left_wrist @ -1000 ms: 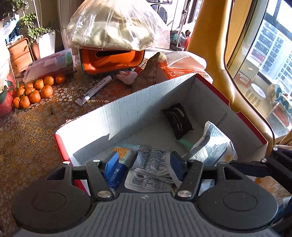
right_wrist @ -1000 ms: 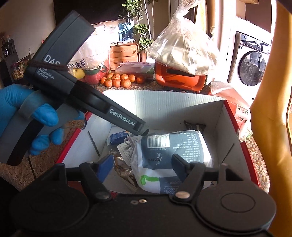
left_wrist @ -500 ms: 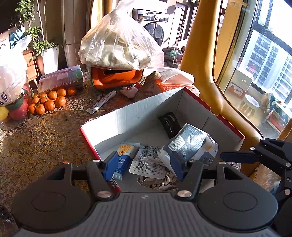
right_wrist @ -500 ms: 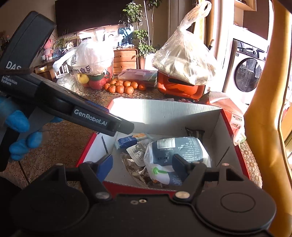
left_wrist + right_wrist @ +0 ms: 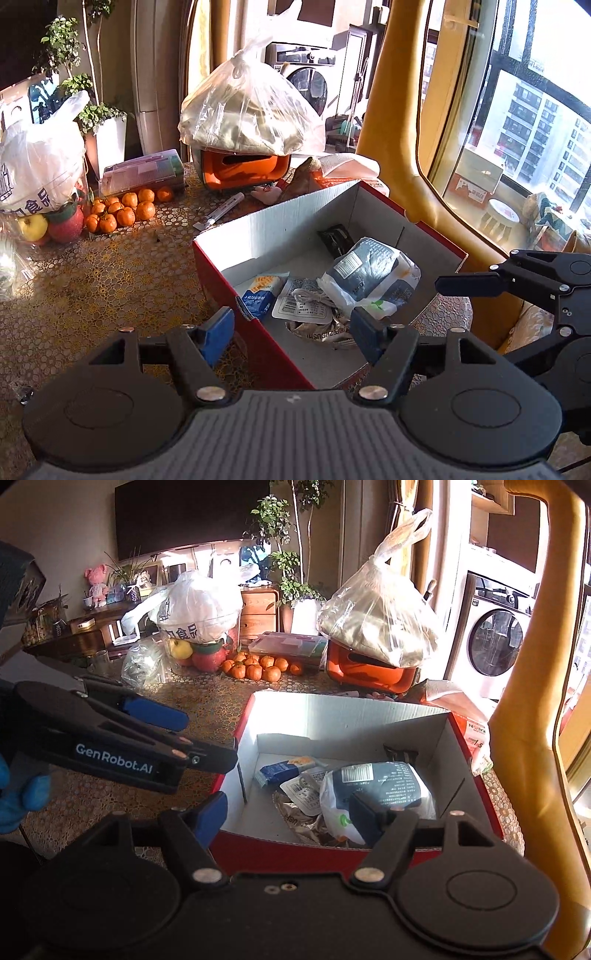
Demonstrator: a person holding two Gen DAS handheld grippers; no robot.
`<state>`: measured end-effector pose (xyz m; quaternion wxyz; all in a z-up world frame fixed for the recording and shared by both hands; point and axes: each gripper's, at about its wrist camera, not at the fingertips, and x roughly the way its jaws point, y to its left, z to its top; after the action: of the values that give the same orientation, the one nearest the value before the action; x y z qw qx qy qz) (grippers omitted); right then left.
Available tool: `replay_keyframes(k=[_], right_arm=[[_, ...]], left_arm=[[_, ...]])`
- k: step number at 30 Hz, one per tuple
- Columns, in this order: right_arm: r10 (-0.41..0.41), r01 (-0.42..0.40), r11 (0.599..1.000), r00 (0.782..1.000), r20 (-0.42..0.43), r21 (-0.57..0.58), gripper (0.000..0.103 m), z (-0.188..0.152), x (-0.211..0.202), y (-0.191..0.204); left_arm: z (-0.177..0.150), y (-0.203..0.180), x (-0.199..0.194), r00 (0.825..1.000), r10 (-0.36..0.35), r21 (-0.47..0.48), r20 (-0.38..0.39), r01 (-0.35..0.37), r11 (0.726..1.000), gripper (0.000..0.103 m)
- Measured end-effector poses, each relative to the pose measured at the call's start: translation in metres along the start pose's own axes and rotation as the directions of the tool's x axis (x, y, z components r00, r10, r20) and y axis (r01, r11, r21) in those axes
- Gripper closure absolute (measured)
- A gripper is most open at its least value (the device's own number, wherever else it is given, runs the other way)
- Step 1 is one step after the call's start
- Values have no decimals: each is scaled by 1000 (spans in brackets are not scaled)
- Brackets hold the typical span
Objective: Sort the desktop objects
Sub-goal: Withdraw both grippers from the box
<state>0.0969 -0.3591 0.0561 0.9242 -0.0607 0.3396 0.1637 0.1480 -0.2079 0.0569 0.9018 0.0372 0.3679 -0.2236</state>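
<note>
A red cardboard box [image 5: 218, 266] with a white inside [image 5: 332, 710] stands on the table. In it lie a grey-and-white pouch [image 5: 369, 273] [image 5: 380, 782], a blue-and-white packet [image 5: 260, 291] [image 5: 280, 770], a white label sachet with a cable [image 5: 306, 304], a crumpled foil wrapper [image 5: 317, 332] and a black item [image 5: 336, 238]. My left gripper [image 5: 291, 332] is open and empty, above the box's near corner. My right gripper [image 5: 288, 814] is open and empty, above the box's near wall. The left gripper also shows in the right wrist view [image 5: 155, 734].
On the patterned tablecloth [image 5: 92, 280] lie several oranges [image 5: 125, 212], a white tube [image 5: 221, 214], a clear plastic case [image 5: 142, 175], an orange container [image 5: 243, 171] under a filled plastic bag [image 5: 247, 114], and a fruit bag [image 5: 37, 184]. A yellow chair back [image 5: 402, 140] stands right.
Both grippers have drawn back and up out of the box, so the whole box and more of the table now show. The items in the box lie unmoved.
</note>
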Motion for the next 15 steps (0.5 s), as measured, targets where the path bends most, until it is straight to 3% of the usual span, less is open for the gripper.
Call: replay_keyframes(k=[10,15], right_arm=[[-10,11,1000,1000,16,-4,26,-2,-20,26],[-1,1,1000,1000,28,-22,25,-4,-25,43]], left_arm=[[-25,10,-36,998,17,-33,54,-15,999,15],[-38,22,-53,995,55,-61,83,-50,997,12]])
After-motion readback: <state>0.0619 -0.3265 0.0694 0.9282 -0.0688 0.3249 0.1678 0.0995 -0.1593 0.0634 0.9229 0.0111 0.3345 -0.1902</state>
